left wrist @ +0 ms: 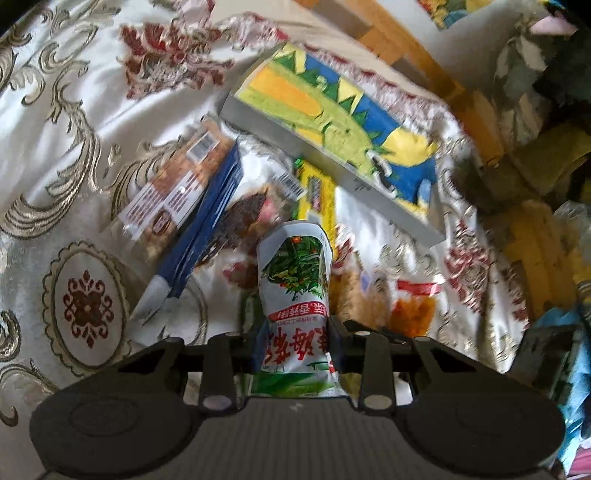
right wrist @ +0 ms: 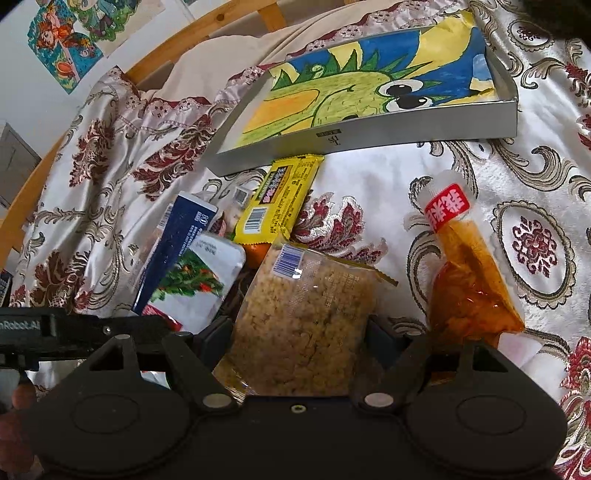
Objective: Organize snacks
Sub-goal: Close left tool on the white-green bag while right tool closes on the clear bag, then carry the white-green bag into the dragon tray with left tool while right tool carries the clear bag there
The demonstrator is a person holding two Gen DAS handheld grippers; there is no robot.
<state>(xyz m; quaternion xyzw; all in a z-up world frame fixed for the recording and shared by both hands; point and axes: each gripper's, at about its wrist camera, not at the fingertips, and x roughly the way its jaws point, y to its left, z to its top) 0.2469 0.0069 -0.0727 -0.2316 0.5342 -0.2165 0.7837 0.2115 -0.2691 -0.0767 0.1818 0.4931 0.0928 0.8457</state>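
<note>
My left gripper [left wrist: 295, 343] is shut on a white snack packet with a green vegetable picture [left wrist: 295, 280], held above the cloth; it also shows in the right wrist view [right wrist: 199, 284]. My right gripper [right wrist: 299, 332] is shut on a clear bag of golden crispy snack [right wrist: 306, 314]. A shallow grey box lined with a dragon drawing [right wrist: 511, 107] lies beyond the snacks; it also shows in the left wrist view [left wrist: 295, 136]. A yellow bar [right wrist: 280, 199], a blue box [right wrist: 177, 243] and an orange-red sauce pouch [right wrist: 469, 280] lie on the cloth.
A patterned satin cloth [right wrist: 535, 240] covers the surface. A wooden frame [right wrist: 207, 29] runs behind it. Children's drawings [right wrist: 62, 40] hang on the wall. In the left wrist view a clear cookie pack [left wrist: 177, 184] leans on the blue box [left wrist: 207, 218].
</note>
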